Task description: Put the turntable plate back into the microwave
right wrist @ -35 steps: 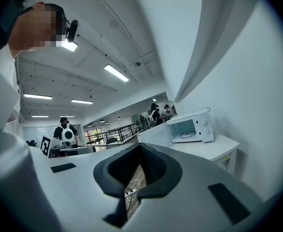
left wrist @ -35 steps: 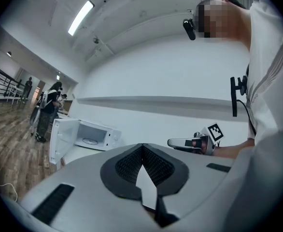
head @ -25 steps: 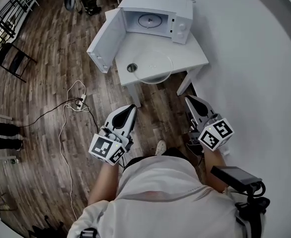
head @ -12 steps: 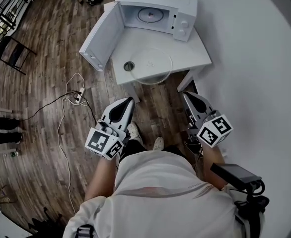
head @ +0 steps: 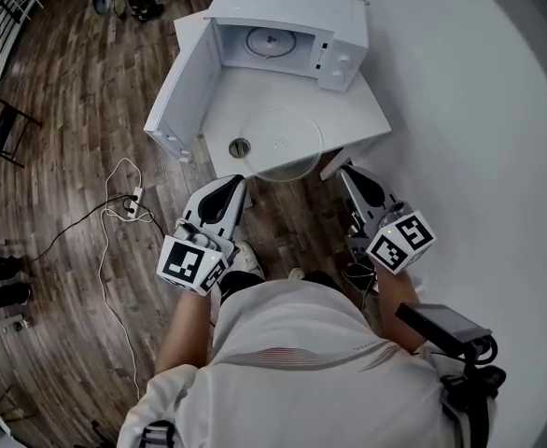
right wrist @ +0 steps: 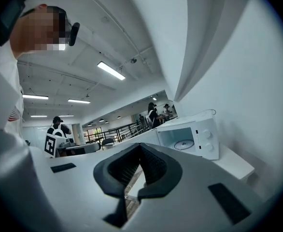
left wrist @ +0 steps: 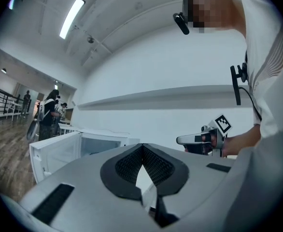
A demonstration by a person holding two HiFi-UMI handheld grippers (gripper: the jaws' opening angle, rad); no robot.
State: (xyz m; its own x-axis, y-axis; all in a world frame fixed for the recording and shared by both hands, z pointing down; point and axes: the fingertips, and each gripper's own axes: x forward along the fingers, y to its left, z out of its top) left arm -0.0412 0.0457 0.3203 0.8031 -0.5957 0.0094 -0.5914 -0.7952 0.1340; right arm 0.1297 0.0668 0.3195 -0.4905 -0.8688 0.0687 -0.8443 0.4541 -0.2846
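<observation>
Head view: the person has walked in over the last second, so the left hand-held gripper (head: 237, 181) and right hand-held gripper (head: 345, 170) now sit at the near edge of the surface (head: 255, 91), where before they were well short of it. The plate (head: 283, 144) lies flat on the surface's near side, untouched, in front of the microwave (head: 283, 12), whose door (head: 182, 96) is swung wide. A small round part (head: 240, 147) sits just beside the plate. Left gripper view: jaws pressed together, nothing between. Right gripper view: jaws pressed together too, empty, microwave cavity ahead. The approach looks about done; the jaws likely need to spread before either can take the plate.
</observation>
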